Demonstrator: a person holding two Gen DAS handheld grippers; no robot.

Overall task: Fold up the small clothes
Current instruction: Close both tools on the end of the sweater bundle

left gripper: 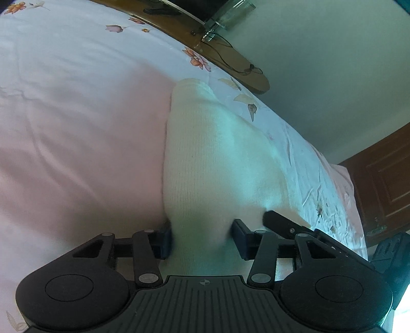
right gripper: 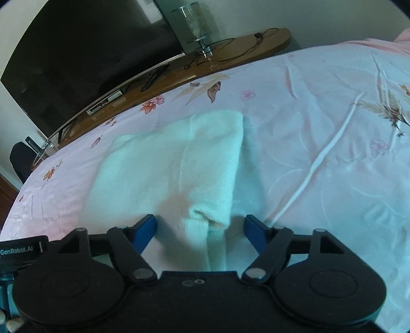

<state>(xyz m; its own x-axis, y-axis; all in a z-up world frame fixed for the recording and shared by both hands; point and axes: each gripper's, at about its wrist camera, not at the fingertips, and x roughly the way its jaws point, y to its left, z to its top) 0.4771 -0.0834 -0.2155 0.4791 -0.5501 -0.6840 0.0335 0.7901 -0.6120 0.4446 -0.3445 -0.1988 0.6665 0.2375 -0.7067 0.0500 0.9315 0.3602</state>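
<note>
A small white knitted garment (left gripper: 215, 153) lies on the pink floral bed sheet (left gripper: 77, 128). My left gripper (left gripper: 202, 235) has its jaws apart with a bunch of the white knit between the blue pads; whether it grips is unclear. My right gripper (right gripper: 200, 228) is open, its blue pads either side of a folded cuff or sleeve end of the same garment (right gripper: 210, 164), not touching it. The other gripper's black finger (left gripper: 284, 222) shows at the right of the left wrist view.
A wooden bed footboard shelf (right gripper: 230, 51) runs along the far edge with a cable and a glass lamp (right gripper: 194, 23). A dark TV screen (right gripper: 77, 56) stands behind. A wooden door (left gripper: 384, 184) is at right. A white cord (right gripper: 323, 156) lies on the sheet.
</note>
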